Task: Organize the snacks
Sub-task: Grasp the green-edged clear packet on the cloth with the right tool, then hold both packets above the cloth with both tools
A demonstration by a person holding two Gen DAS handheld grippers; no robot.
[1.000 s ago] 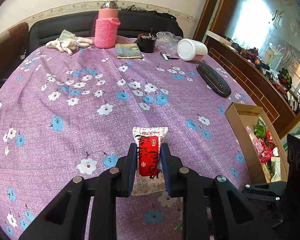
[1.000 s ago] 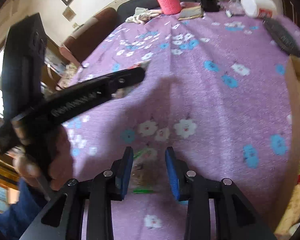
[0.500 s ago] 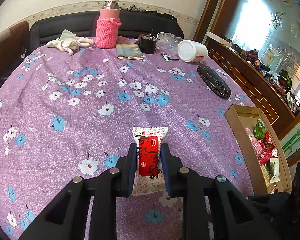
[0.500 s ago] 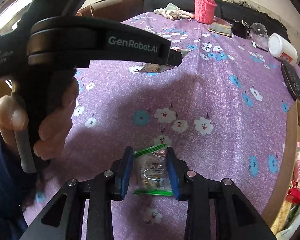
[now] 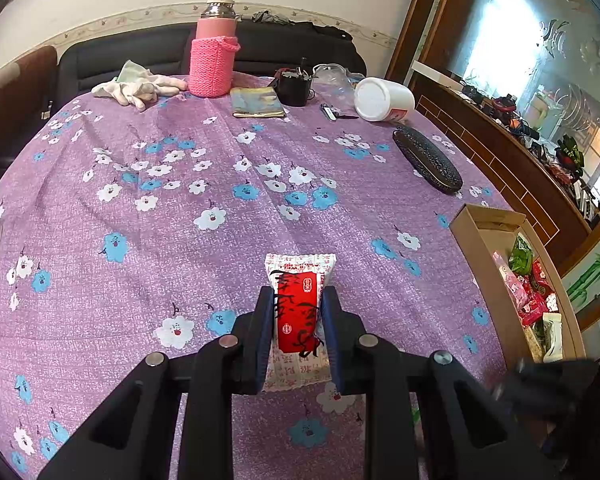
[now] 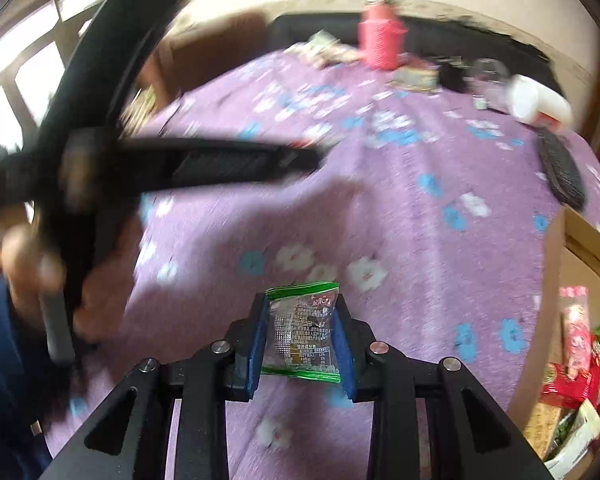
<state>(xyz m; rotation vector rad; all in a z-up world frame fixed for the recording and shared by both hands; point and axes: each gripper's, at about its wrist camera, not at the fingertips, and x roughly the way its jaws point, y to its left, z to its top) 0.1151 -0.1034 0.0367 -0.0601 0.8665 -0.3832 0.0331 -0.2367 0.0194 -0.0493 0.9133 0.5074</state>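
pick-up step: my left gripper (image 5: 296, 334) is clenched on the red-and-white packet (image 5: 298, 312); my right gripper (image 6: 300, 344) is closing on the green-edged packet (image 6: 302, 332). next, carry both to the cardboard box (image 5: 476, 240).

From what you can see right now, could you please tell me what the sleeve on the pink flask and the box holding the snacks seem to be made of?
The sleeve looks like pink knitted yarn: ribbed stitches, soft matte surface. The box looks like plain brown cardboard: matte walls, a folded flap.
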